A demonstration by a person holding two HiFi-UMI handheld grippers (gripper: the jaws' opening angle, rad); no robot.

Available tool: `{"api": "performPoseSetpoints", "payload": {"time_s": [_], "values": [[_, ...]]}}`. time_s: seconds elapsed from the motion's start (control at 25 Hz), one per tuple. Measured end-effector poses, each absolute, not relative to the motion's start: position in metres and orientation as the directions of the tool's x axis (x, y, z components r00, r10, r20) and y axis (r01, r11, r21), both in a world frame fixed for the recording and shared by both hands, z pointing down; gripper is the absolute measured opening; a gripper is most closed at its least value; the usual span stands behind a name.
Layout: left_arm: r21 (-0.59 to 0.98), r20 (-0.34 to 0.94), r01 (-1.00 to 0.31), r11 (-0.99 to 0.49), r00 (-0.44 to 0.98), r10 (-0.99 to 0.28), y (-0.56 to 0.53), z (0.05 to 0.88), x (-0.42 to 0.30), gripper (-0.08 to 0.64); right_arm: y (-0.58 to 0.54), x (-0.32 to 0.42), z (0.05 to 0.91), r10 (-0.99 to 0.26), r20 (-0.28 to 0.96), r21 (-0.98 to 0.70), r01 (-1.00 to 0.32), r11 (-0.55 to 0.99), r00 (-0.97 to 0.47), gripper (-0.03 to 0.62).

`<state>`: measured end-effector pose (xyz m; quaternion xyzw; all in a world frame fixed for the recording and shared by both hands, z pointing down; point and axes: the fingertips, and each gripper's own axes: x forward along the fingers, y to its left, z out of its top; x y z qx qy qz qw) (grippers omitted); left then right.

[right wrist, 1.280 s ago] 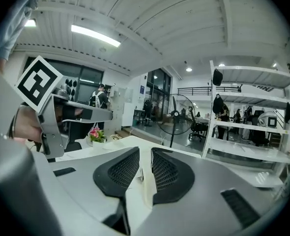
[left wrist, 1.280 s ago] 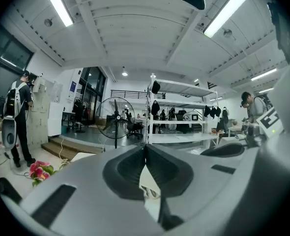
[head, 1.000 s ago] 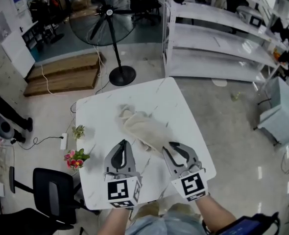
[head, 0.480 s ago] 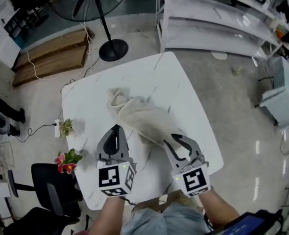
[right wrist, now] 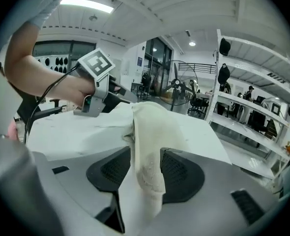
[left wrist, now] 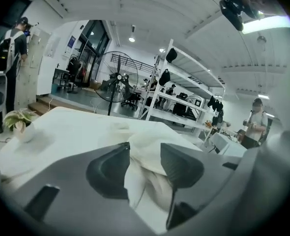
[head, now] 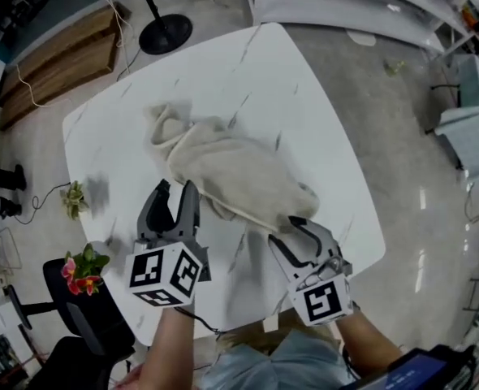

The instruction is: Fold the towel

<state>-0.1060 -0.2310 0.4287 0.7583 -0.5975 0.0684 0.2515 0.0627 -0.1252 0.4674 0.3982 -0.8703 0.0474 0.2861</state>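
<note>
A crumpled cream towel (head: 231,173) lies in a heap across the middle of the white marble table (head: 304,96). My left gripper (head: 175,192) sits at the towel's near left edge. Its jaws have just been opening and stand apart, with the cloth (left wrist: 145,151) in the gap and just ahead of it. My right gripper (head: 304,230) is at the towel's near right end. Its jaws have just been opening too, and a raised fold of towel (right wrist: 147,132) stands loosely between them. The left gripper (right wrist: 98,90) shows across the cloth in the right gripper view.
A pot of pink flowers (head: 81,266) and a small plant (head: 75,197) stand off the table's left edge, with a black chair (head: 69,299) near them. A fan's base (head: 165,32), wooden pallets (head: 53,55), white shelving (head: 369,6) and a grey bin (head: 475,128) ring the table.
Both grippers have come down toward the table at the towel's near edge. The left jaws went from shut to apart, and the right jaws spread wider around the towel.
</note>
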Motion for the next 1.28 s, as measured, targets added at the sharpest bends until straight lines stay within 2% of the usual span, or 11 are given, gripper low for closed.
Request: {"api": "performPoseSetpoints", "payload": {"time_s": [0.24,0.52,0.76,0.8,1.0,1.2,1.24,1.28], "values": [[0.373,0.403,-0.916,-0.150,0.306,-0.863,-0.248,0.443,-0.106,0.192,-0.121,0.066,0.486,-0.649,0.580,0.202,-0.686,0.700,-0.492,0.226],[0.393,0.402,-0.911,-0.126,0.293,-0.867,-0.259,0.448,-0.113,0.057,-0.131,0.067,0.504,-0.615,0.634,0.190,-0.676,0.712,-0.469,0.228],[0.405,0.400,-0.903,-0.142,0.315,-0.861,-0.263,0.447,-0.110,0.022,-0.128,0.068,0.509,-0.602,0.657,0.190,-0.673,0.714,-0.453,0.134],[0.406,0.400,-0.902,-0.145,0.318,-0.860,-0.264,0.447,-0.110,0.020,-0.129,0.069,0.510,-0.606,0.658,0.197,-0.674,0.711,-0.447,0.049],[0.401,0.397,-0.903,-0.157,0.325,-0.858,-0.262,0.441,-0.107,0.017,-0.129,0.071,0.509,-0.598,0.654,0.163,-0.686,0.709,-0.463,0.041],[0.391,0.408,-0.908,-0.150,0.317,-0.856,-0.262,0.440,-0.104,0.021,-0.127,0.075,0.506,-0.610,0.651,0.203,-0.671,0.713,-0.451,0.040],[0.400,0.411,-0.904,-0.148,0.321,-0.853,-0.262,0.441,-0.103,0.060,-0.125,0.075,0.506,-0.608,0.652,0.204,-0.668,0.716,-0.452,0.040],[0.414,0.409,-0.899,-0.146,0.327,-0.852,-0.262,0.443,-0.101,0.145,-0.124,0.075,0.506,-0.607,0.652,0.203,-0.666,0.717,-0.455,0.040]]}}
